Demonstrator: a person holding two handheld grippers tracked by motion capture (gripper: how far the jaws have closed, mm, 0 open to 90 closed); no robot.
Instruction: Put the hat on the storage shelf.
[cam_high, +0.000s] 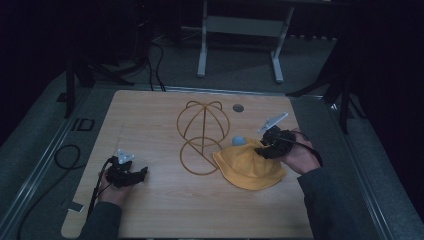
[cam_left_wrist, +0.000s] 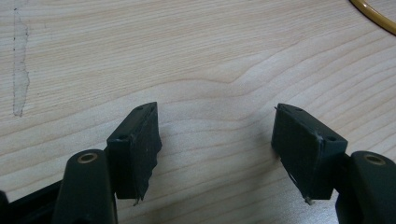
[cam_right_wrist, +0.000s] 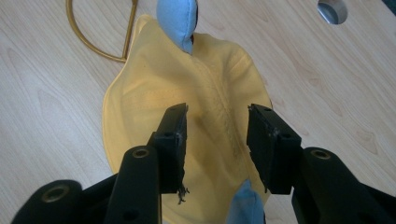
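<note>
Right gripper (cam_right_wrist: 217, 140) over yellow cloth hat (cam_right_wrist: 187, 121), centre frame.
Jaws spread, nothing pinched; seam ridged, blue tabs; left gripper (cam_left_wrist: 217, 149) spread above woodgrain counter (cam_left_wrist: 187, 56).

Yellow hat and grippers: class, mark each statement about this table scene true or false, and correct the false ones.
1. The yellow hat lies flat on the table. True.
2. The hat sits on the wire hat stand. False: it lies beside the stand's base ring.
3. The right gripper is over the hat with its jaws apart. True.
4. The left gripper holds the stand. False: its jaws are open over bare wood.
5. The hat has red ears. False: its ears are blue.
</note>
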